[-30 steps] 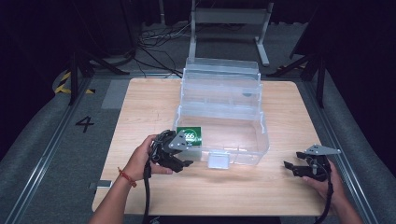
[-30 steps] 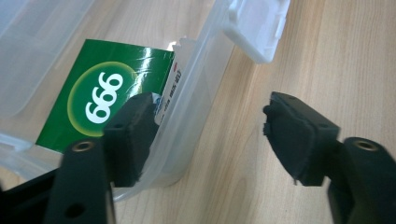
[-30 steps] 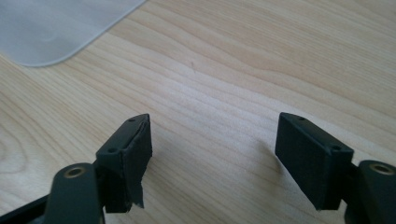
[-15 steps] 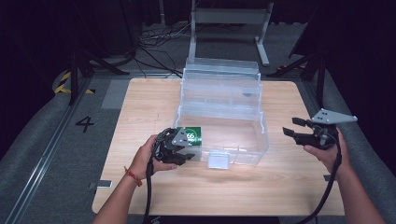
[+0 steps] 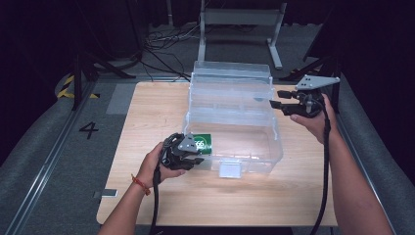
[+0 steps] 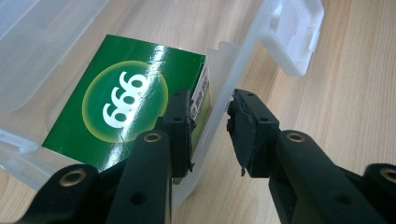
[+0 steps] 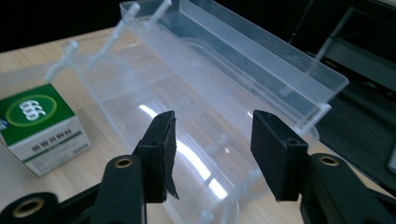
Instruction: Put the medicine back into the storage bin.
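Left gripper view is showing the clear plastic storage box (image 6: pixel 236 60) sitting on the pale wooden bench (image 6: pixel 345 93), its near wall passing between the jaws of the left hand-held gripper (image 6: pixel 212 128), which have just been closing; they are bracketing the wall without yet clamping it, one pad lying against the green carton marked 666 (image 6: pixel 126 98) inside. The right hand-held gripper (image 5: pixel 280 98), released and also narrowing, is hovering beside the raised lid (image 5: pixel 230 81). Pinching could catch the carton, and an unsteadied box might skid

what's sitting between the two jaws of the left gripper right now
The left gripper view shows the clear box's wall between the left gripper's jaws, which have just been closing; the green carton lies inside the box.
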Demonstrator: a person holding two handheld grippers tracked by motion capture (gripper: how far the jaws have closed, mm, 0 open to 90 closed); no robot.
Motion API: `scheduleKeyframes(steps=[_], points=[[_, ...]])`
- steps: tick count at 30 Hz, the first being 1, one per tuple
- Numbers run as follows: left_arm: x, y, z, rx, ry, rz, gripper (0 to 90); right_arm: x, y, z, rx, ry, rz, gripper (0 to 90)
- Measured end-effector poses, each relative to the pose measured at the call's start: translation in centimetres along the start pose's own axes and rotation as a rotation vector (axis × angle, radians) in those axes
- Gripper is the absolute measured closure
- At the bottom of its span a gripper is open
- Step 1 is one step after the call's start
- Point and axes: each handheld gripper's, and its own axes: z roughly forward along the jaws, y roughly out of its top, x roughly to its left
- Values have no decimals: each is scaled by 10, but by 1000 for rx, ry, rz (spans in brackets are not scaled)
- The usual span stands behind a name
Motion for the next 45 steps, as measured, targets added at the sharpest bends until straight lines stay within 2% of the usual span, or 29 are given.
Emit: scheduleKeyframes(steps=[5, 7, 13, 14, 15, 16, 18, 23, 31, 37, 41, 43, 45], points=[[3, -1, 0, -4, -25, -2, 701, 0, 13, 17, 28, 15, -24, 525], [3, -1, 0, -7, -26, -5, 701, -3, 17, 24, 32, 24, -17, 529], [1, -1, 2, -9, -24, -10, 697, -4, 28, 39, 68, 39, -56, 579], [1, 0, 3, -1, -26, -11, 695, -5, 29, 42, 74, 39, -58, 579], [0, 0, 6, 47, -21, -13, 697, -6, 30, 44, 73, 43, -52, 579], [-2, 0, 12, 65, -11, 0, 730, -7, 30, 46, 75, 42, -48, 579], [-5, 0, 12, 22, -26, 15, 747, -11, 31, 51, 70, 46, -36, 579], [-5, 0, 12, 36, -31, 25, 762, -13, 29, 63, 103, 63, -23, 573], [-4, 0, 12, 39, -41, 27, 768, -10, 29, 82, 134, 112, -48, 576], [-3, 0, 12, 42, -48, 25, 773, -10, 26, 97, 166, 99, -61, 591], [-3, 0, 11, 50, -48, 32, 775, -15, 23, 102, 197, 78, -60, 669], [-3, 0, 11, 46, -48, 39, 776, -20, 24, 103, 208, 111, -31, 691], [-4, -1, 11, 43, -48, 42, 777, -21, 25, 106, 235, 134, -46, 693]])
